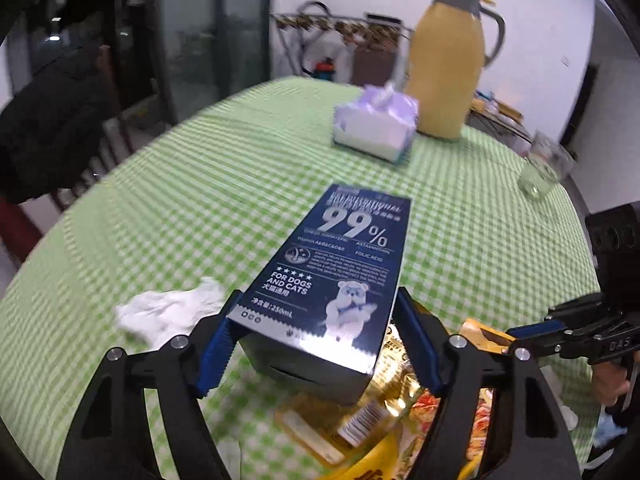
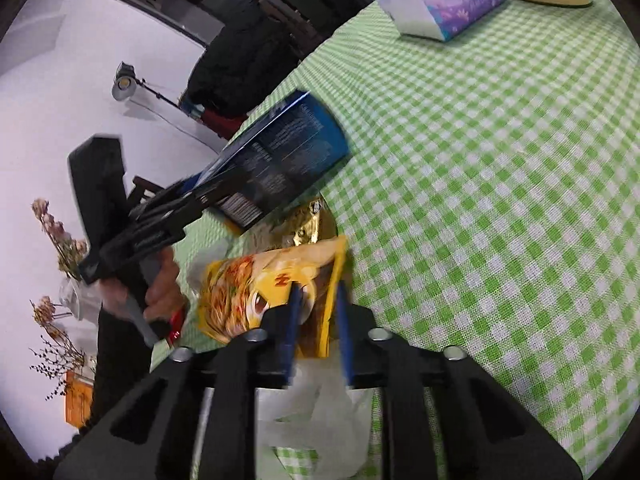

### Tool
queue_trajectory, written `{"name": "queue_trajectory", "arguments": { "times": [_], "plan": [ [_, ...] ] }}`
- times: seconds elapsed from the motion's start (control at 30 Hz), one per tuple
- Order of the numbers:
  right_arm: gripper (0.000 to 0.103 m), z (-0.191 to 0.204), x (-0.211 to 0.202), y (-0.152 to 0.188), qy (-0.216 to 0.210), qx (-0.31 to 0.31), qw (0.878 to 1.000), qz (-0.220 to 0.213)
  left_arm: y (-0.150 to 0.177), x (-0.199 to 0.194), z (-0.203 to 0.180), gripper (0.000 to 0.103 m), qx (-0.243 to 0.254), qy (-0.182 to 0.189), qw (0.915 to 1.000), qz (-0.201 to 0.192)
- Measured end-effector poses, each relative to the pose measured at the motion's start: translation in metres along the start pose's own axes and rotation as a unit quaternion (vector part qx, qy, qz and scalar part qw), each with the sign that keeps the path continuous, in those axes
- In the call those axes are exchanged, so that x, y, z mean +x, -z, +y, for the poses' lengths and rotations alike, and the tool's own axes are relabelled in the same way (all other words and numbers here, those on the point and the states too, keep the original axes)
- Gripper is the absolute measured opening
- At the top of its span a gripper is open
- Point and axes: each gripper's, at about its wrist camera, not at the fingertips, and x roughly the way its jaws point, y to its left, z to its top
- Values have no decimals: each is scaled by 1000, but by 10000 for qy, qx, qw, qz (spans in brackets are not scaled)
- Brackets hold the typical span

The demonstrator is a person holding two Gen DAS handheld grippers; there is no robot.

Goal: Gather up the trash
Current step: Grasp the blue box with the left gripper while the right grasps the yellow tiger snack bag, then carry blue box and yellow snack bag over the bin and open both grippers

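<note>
On the checked tablecloth (image 1: pixel 200 208), a crumpled tissue (image 1: pixel 168 312) lies loose at the near left, not yet collected. Right of it the left gripper (image 1: pixel 316 340) straddles the dark blue box (image 1: pixel 340 272), though whether its pads press the box cannot be told, and the right gripper (image 2: pixel 316 320) is clenched on a yellow wrapper (image 2: pixel 272 284), other wrappers beneath. A tissue pack (image 1: pixel 376 128), yellow jug (image 1: pixel 448 64) and glass (image 1: pixel 540 176) stand far right; chairs and a white wall lie beyond.
</note>
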Motion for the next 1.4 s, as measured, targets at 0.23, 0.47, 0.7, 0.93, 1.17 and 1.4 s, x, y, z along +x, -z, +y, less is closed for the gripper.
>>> {"name": "queue_trajectory", "arguments": {
  "times": [0.23, 0.47, 0.7, 0.93, 1.17, 1.4],
  "plan": [
    [6, 33, -46, 4, -258, -435, 9979, -392, -8, -82, -8, 65, -568, -559, 9947, -644],
    [1, 93, -116, 3, -342, -1247, 9859, -1064, -13, -170, -26, 65, -880, -1004, 9807, -1428],
    [0, 129, -197, 3, -4, -1725, 9659, -1931, 4, -212, -32, 65, -1323, -1226, 9706, -1595],
    [0, 114, -274, 14, 418, -1614, 9526, -2545, 14, -228, -55, 65, -1480, -1072, 9684, -1697],
    [0, 65, -344, 47, 1035, -1266, 9378, -3062, 12, -226, -109, 65, -1151, -725, 9743, -1796],
    [0, 4, -411, 93, 1498, -731, 9213, -3512, 22, -203, -177, 65, -918, -204, 9809, -1703]
  ]
}}
